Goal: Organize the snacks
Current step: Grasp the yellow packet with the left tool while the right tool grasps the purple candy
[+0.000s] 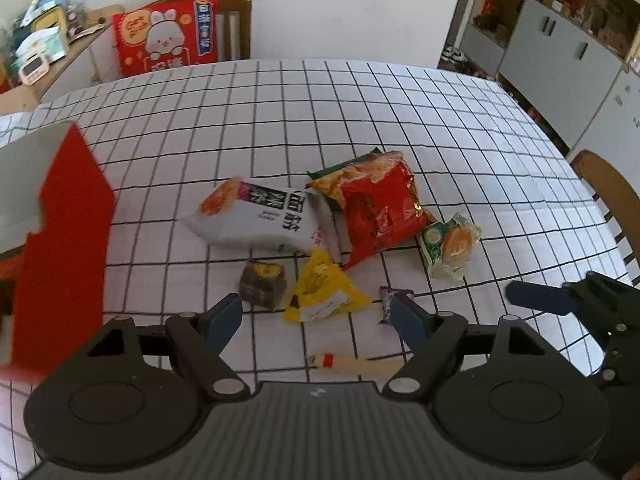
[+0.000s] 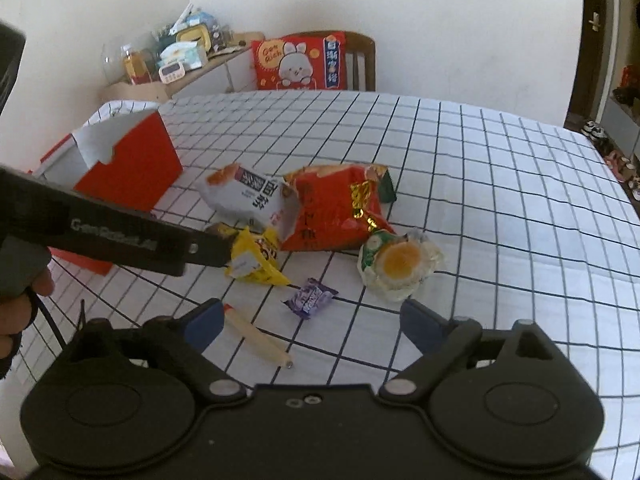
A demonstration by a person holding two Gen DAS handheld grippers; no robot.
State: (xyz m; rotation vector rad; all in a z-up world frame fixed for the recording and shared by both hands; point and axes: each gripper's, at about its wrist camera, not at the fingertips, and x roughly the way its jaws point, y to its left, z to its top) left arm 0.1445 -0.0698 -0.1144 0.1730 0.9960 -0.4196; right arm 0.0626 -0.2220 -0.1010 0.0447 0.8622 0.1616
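Note:
Snacks lie in a heap on the checked tablecloth (image 1: 400, 112): a white bag (image 1: 256, 220) (image 2: 244, 196), a red chip bag (image 1: 376, 208) (image 2: 328, 208), a yellow packet (image 1: 324, 292) (image 2: 256, 260), a dark cake packet (image 1: 262, 282), a clear pastry pack (image 1: 452, 246) (image 2: 398, 264), a purple candy (image 2: 310, 298) and a sausage stick (image 1: 352, 364) (image 2: 256, 336). An open red box (image 1: 60, 240) (image 2: 136, 168) stands to the left. My left gripper (image 1: 316, 312) hovers open over the yellow packet. My right gripper (image 2: 312, 312) is open just short of the purple candy.
A wooden chair with a red rabbit cushion (image 1: 168, 36) (image 2: 300, 60) stands at the table's far side. A cluttered side counter (image 2: 180, 60) is at the back left. Grey cabinets (image 1: 560, 60) and another chair (image 1: 608, 192) are on the right. A hand (image 2: 16, 312) holds the left gripper's handle.

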